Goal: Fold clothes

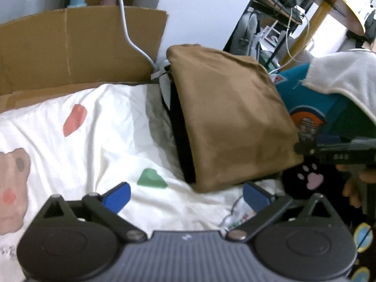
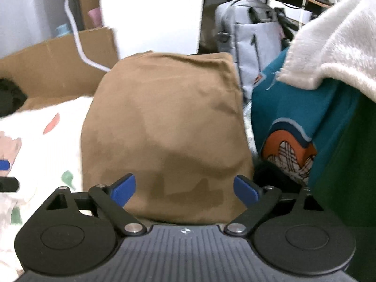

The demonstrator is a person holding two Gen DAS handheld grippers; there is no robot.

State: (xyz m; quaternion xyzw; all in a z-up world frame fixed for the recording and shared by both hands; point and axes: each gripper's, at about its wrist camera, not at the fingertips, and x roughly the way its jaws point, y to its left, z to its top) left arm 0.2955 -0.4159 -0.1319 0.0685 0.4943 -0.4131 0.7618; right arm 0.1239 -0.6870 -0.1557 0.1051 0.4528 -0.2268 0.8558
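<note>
Looking through the left wrist view, one folded brown garment [image 1: 232,127] lies right of centre, its long axis running upper left to lower right, on a white printed sheet [image 1: 94,127]. The left gripper [image 1: 186,198] gapes empty over open sheet; a cardboard box [image 1: 70,44] borders the upper left.

The right wrist view shows the same garment [image 2: 164,129] at centre, long axis vertical. The right gripper [image 2: 184,188] stands wide, fingers clear above its near edge; a teal box [image 2: 305,117] crowds the right.

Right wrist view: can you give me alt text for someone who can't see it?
A folded brown garment lies on a white printed sheet, right ahead of the right gripper, whose blue fingers stand wide open and hold nothing. To the right are a teal cloth and a white fluffy towel; a cardboard box stands behind.
</note>
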